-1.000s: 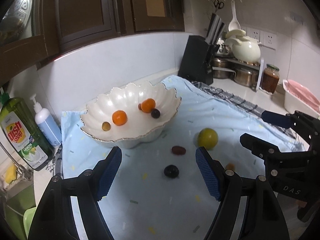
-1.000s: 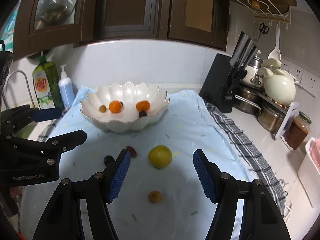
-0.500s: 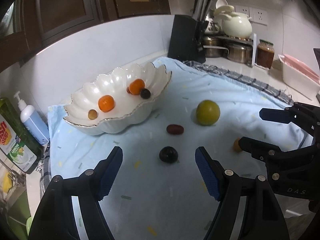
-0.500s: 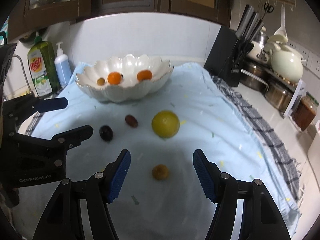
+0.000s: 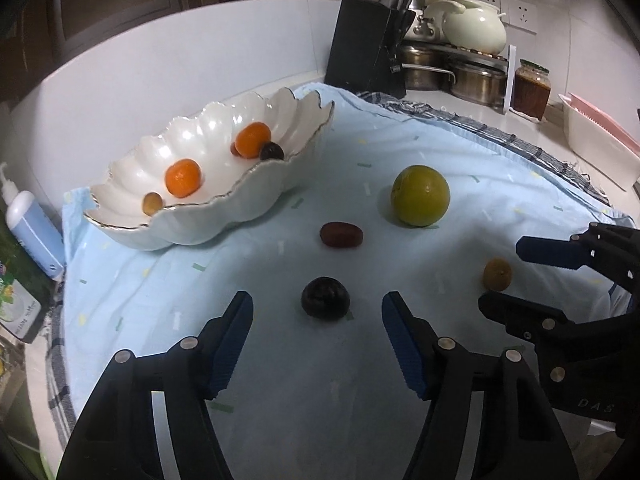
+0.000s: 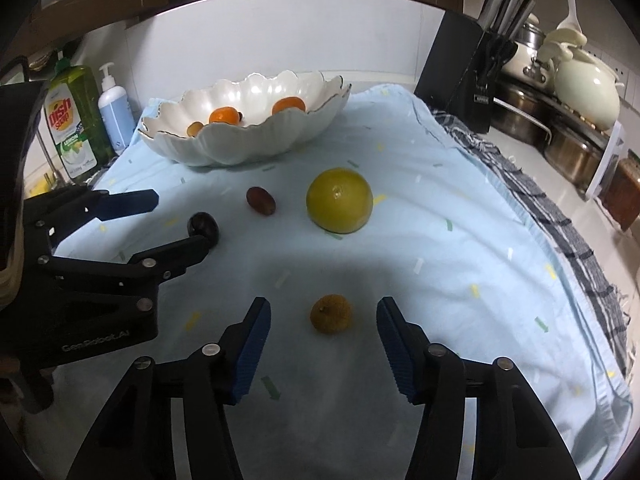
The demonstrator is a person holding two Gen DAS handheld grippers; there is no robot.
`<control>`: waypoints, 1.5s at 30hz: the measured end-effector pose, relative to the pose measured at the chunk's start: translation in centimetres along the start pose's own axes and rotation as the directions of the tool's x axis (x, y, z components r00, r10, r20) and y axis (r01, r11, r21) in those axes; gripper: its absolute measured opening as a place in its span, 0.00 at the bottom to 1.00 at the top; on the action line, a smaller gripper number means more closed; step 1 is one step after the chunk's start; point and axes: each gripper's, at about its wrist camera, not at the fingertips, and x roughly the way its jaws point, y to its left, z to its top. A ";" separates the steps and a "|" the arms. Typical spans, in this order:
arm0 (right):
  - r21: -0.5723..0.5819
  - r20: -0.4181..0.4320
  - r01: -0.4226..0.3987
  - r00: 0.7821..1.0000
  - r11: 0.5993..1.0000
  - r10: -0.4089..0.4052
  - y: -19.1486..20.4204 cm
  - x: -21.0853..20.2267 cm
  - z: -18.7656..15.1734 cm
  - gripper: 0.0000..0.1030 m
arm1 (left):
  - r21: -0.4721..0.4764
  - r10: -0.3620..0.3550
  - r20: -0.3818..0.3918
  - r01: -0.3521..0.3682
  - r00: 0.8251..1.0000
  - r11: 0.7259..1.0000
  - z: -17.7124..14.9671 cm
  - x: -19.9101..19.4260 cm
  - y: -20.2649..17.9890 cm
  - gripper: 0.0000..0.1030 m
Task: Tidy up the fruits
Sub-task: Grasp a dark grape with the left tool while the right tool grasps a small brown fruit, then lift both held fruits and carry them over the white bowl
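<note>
A white scalloped bowl [image 5: 280, 192] [image 6: 240, 144] on a light blue cloth holds two oranges [image 5: 183, 178] and several small fruits. On the cloth lie a yellow-green citrus [image 5: 420, 195] [image 6: 339, 200], a red date [image 5: 341, 234] [image 6: 261, 200], a dark plum [image 5: 325, 299] [image 6: 204, 227] and a small brown fruit [image 5: 497, 274] [image 6: 331, 314]. My left gripper [image 5: 318, 320] is open, low over the cloth, with the plum just ahead between its fingers. My right gripper [image 6: 323, 328] is open with the brown fruit between its fingertips.
Dish soap [image 6: 74, 120] and a pump bottle [image 6: 116, 116] stand left of the bowl. A black knife block [image 6: 468, 80], steel pots [image 5: 476, 76], a cream pot [image 6: 584, 88], a jar [image 5: 532, 88] and a pink-white rack [image 5: 600, 136] are at the back right.
Both grippers have come down and forward toward the cloth. The plum now sits close between the left fingers and the brown fruit between the right fingers. No fruit has moved.
</note>
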 end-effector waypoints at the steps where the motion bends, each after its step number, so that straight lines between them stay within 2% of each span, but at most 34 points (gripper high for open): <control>1: 0.005 -0.003 -0.003 1.000 1.000 0.003 -0.1 0.1 0.0 0.54 | -0.004 -0.004 -0.003 0.004 1.000 1.000 0.0 0.2 0.0 0.63; 8: 0.037 -0.034 -0.038 0.999 0.999 0.039 -0.4 0.8 0.0 0.46 | -0.029 -0.015 -0.038 0.014 0.999 0.999 0.1 1.3 0.3 0.56; 11: 0.041 -0.043 -0.040 0.998 0.998 0.042 -0.5 1.1 -0.1 0.45 | -0.046 -0.024 -0.051 0.021 0.998 0.999 0.3 1.7 0.4 0.50; 21: 0.023 -0.046 -0.015 0.999 1.000 0.016 -0.5 1.4 0.0 0.28 | -0.073 -0.050 -0.085 0.044 0.995 0.996 0.3 2.6 0.8 0.30; 25: 0.027 -0.043 -0.013 0.999 1.000 0.015 -0.7 1.4 0.1 0.24 | -0.064 -0.045 -0.083 0.040 0.996 0.997 0.4 2.6 0.6 0.28; 36: 0.033 -0.026 -0.040 0.999 0.999 0.041 -0.9 0.8 0.4 0.24 | -0.053 -0.023 -0.061 0.020 0.998 0.998 0.3 1.0 0.2 0.28; 45: 0.014 0.019 -0.068 0.997 0.998 0.068 -0.8 -0.8 1.2 0.24 | -0.084 -0.002 -0.031 0.000 1.000 0.996 0.5 -1.5 -0.2 0.28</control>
